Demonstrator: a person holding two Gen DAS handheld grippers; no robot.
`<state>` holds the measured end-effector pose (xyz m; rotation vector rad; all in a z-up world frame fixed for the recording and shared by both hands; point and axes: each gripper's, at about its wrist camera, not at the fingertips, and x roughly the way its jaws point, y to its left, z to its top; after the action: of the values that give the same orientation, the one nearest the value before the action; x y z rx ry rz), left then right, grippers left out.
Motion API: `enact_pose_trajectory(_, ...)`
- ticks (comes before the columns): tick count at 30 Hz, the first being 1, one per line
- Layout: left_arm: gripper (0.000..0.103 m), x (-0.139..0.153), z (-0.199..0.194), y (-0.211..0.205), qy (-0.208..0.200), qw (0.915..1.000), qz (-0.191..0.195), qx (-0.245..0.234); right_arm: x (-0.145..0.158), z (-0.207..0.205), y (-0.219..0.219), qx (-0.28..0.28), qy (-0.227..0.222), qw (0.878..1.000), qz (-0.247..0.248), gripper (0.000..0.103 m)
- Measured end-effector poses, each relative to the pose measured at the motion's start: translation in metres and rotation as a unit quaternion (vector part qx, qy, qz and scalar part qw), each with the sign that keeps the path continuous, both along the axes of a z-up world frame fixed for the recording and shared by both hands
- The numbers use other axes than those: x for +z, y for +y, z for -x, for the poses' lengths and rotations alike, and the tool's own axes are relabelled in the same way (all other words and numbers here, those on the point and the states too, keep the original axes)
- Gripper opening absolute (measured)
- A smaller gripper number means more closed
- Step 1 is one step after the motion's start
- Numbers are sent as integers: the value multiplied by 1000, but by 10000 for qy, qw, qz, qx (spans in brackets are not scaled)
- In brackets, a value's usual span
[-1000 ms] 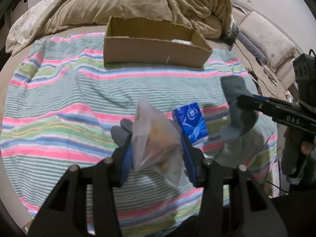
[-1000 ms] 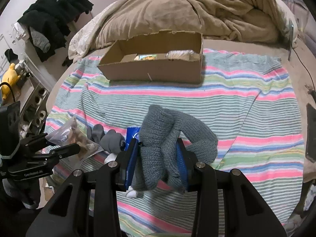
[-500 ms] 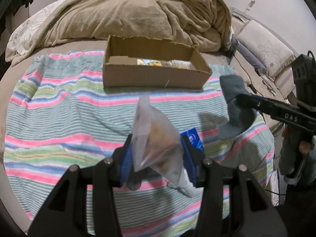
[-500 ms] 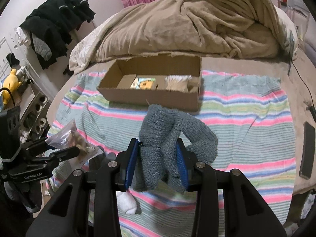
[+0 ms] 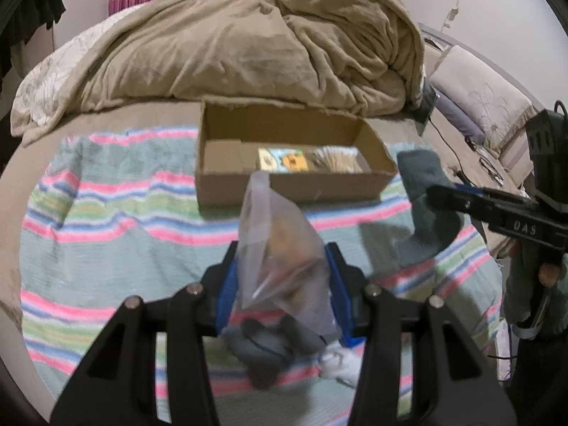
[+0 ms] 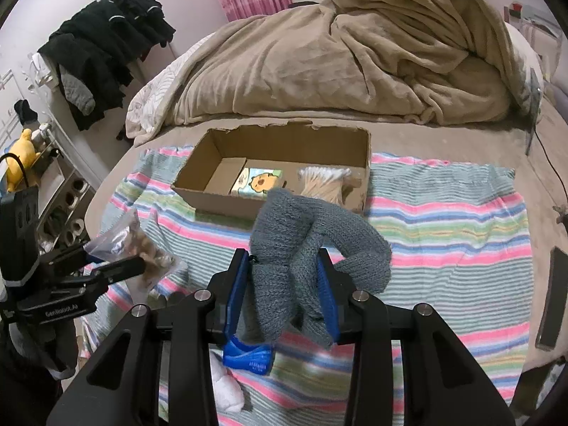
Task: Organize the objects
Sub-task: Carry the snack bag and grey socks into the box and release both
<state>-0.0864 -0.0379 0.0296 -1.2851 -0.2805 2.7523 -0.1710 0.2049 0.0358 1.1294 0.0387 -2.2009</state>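
My left gripper (image 5: 280,277) is shut on a clear plastic bag (image 5: 280,248) with brownish pieces inside, held up above the striped blanket (image 5: 106,213). My right gripper (image 6: 284,277) is shut on a grey knitted sock (image 6: 301,245), which bunches up above the blue pads and droops to the right. Both hang in front of an open cardboard box (image 6: 220,198) that holds a cartoon-printed packet (image 6: 259,183) and a bundle of cotton swabs (image 6: 326,181). From the left wrist view the right gripper (image 5: 436,191) with the sock (image 5: 422,191) shows at the right.
On the blanket below my fingers lie a dark grey sock (image 5: 262,351), a white sock (image 6: 227,387) and a blue packet (image 6: 248,353). A rumpled tan duvet (image 6: 355,56) fills the bed behind the box. Dark clothes (image 6: 103,49) hang at the left; a dark phone (image 6: 552,301) lies at the right.
Both grippers have risen and moved toward the box with their loads. The box's inside now shows. The blue packet and loose socks have slid down under the fingers.
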Motion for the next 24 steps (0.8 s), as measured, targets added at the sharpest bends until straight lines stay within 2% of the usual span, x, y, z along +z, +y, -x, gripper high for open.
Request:
enact_pose_trajectory(7,48,14,23,-15,214,9996,144,93,6,16,-7,33,94,9999,23,40)
enact_pose_trajectory(14,48,15,41,-21,261,9991,310,106,15,29,-14,106,231,9997,69,40)
enact_pose_trajectory(24,48,18,74,-26,453,9984,285,160,32,53,-27,222,488,9983,207,40)
